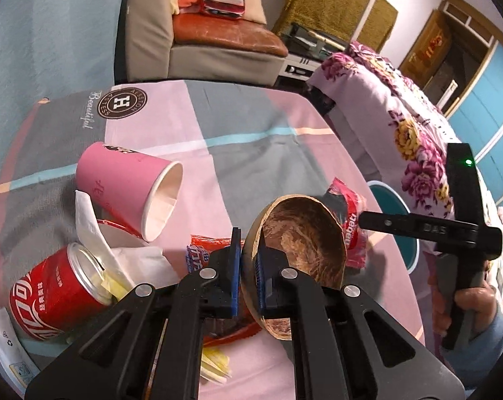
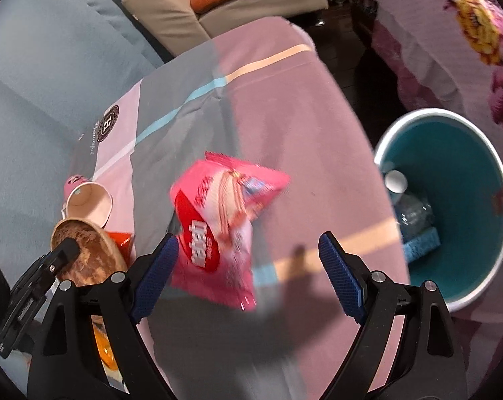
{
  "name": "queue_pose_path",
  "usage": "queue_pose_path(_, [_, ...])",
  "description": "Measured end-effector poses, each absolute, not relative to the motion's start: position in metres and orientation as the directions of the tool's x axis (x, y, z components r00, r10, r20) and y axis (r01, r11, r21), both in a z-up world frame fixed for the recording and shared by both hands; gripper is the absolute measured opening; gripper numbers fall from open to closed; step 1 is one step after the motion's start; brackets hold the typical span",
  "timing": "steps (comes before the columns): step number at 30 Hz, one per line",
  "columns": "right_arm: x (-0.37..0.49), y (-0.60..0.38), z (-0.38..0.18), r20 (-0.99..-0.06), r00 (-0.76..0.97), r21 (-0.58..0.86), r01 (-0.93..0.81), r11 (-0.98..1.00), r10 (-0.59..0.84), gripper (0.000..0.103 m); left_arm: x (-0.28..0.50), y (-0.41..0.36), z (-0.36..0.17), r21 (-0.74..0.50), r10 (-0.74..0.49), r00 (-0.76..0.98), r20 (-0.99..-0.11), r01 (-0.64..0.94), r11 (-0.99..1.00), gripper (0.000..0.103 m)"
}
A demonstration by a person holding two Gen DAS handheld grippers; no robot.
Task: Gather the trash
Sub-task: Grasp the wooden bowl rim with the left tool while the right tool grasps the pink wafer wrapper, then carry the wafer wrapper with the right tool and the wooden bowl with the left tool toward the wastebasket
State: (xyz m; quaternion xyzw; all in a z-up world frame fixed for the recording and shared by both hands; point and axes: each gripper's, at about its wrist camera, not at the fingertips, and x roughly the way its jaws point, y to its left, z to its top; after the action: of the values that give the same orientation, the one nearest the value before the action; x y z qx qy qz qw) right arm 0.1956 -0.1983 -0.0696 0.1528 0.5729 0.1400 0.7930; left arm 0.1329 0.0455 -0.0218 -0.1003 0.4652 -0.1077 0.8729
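Note:
My left gripper [image 1: 248, 266] is shut on the rim of a brown coconut-shell bowl [image 1: 304, 243], held tilted above the table; the bowl also shows in the right wrist view [image 2: 85, 253]. My right gripper [image 2: 248, 260] is open. A pink and red snack wrapper [image 2: 218, 230] is blurred between and ahead of its fingers, near the left fingertip [image 2: 158, 266]; whether it touches is unclear. In the left wrist view the wrapper [image 1: 351, 230] sits behind the bowl. A teal trash bin [image 2: 451, 206] stands on the floor to the right of the table, holding a plastic bottle and blue sponge.
On the table lie a tipped pink paper cup [image 1: 131, 186], a red cola can [image 1: 55, 293] stuffed with paper, white tissue [image 1: 95, 226], a red-blue wrapper [image 1: 205, 250] and yellow papers [image 1: 215, 363]. A sofa [image 1: 211, 36] stands behind, a floral-covered bed [image 1: 401, 110] at right.

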Motion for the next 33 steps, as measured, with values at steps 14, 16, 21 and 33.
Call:
queue_pose_path(14, [0.185, -0.228, -0.05, -0.848, 0.402, 0.365, -0.03, 0.931, 0.345, 0.011, 0.143, 0.019, -0.023, -0.274, -0.309, 0.523, -0.794, 0.146, 0.951, 0.009])
queue_pose_path(16, [0.179, -0.241, -0.041, -0.842, 0.43, 0.351, -0.019, 0.936, 0.325, 0.011, 0.145, 0.005, -0.02, -0.269, -0.32, 0.519, -0.792, 0.174, 0.947, 0.009])
queue_pose_path(21, [0.163, -0.282, -0.025, -0.825, 0.481, 0.352, 0.03, 0.936, 0.295, 0.011, 0.152, -0.034, -0.011, -0.265, -0.354, 0.511, -0.783, 0.241, 0.934, 0.008])
queue_pose_path(33, [0.127, -0.378, -0.013, -0.805, 0.562, 0.35, 0.192, 0.917, 0.189, 0.012, 0.169, -0.142, 0.002, -0.232, -0.407, 0.467, -0.785, 0.388, 0.892, 0.009])
